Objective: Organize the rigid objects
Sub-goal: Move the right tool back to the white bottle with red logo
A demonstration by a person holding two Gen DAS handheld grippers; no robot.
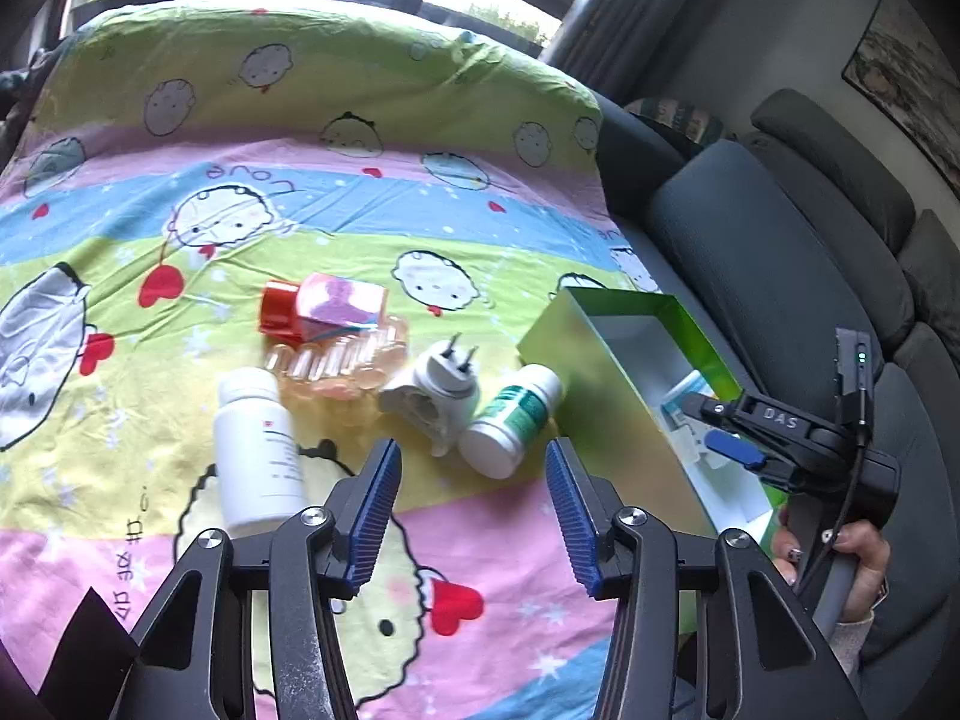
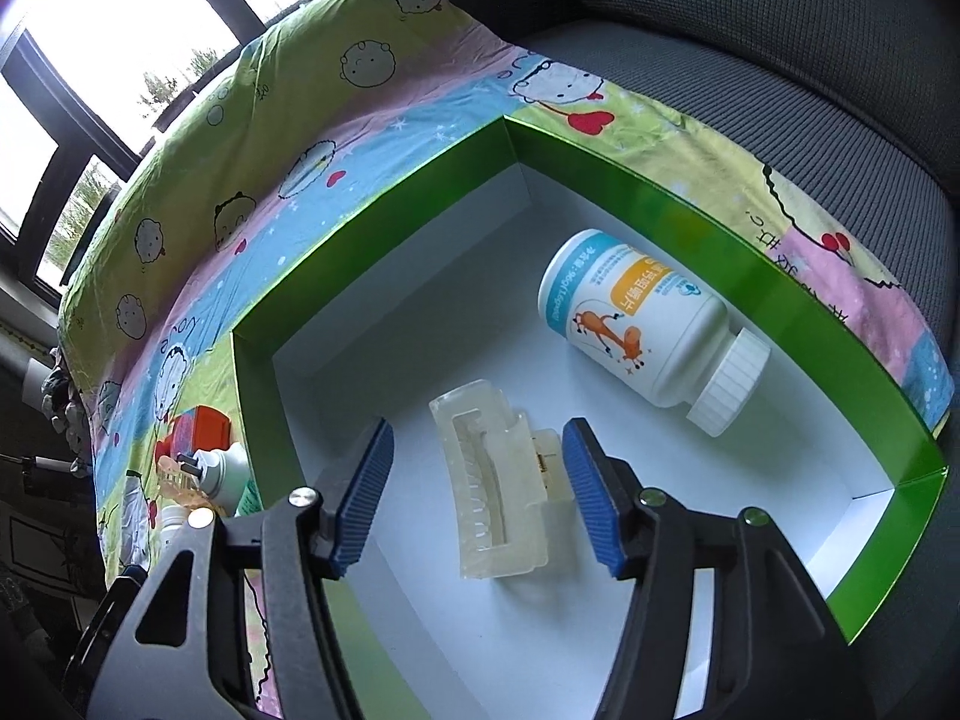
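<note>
Green box (image 2: 384,204) is sitting on the cartoon-print sheet (image 1: 300,216), filling the right wrist frame's centre, and holding a clear hair clip (image 2: 498,492) and a capped white bottle (image 2: 648,330) lying upper right. Right gripper (image 2: 477,495) is angling down into it, jaws parted, pads clear of the clip between them. Left gripper (image 1: 474,510) is hanging open and empty over the sheet, green-label bottle (image 1: 510,420) and plug adapter (image 1: 435,390) lying just ahead.
</note>
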